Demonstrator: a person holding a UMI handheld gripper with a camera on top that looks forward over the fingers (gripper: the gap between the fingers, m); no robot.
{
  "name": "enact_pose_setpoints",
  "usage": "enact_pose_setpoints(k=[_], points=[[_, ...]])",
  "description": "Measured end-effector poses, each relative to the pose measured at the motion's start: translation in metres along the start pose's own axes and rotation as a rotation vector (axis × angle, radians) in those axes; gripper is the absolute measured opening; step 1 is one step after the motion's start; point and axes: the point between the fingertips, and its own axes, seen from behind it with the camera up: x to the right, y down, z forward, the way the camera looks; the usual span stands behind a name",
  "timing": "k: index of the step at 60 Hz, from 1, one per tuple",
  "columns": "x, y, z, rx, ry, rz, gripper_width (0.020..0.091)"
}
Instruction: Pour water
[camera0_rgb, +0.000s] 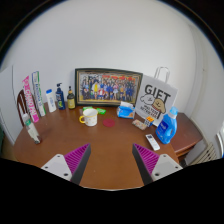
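Gripper (111, 160) released, fingers spread wide, nothing between them, pink pads (76, 157) facing inward. Wooden bench (105, 140) ahead. Mug (89, 117), white with yellow inside, stands far beyond fingers, slightly left of centre, well apart from gripper. Blue bottle (167, 124) far right, beyond right finger, beside white gift bag (156, 101). Framed photo (108, 86) against back wall behind mug. Small bottles (60, 98) at far left.

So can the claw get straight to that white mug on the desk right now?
Probably yes. The claw is open, and the wood desk between its fingers and the white mug looks bare; the mug stands beyond them, apart from the bottles.
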Motion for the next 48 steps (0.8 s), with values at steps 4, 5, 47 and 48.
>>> enact_pose_setpoints(k=[4, 5, 47, 48], points=[[-0.018, 0.004, 0.004, -0.006, -0.022, -0.008, 0.0855], [-0.025, 0.005, 0.005, -0.009, -0.026, -0.011, 0.0856], [-0.404, 0.049, 0.052, 0.027, -0.345, -0.046, 0.0857], [-0.410, 0.047, 0.057, 0.034, -0.352, -0.046, 0.0859]])
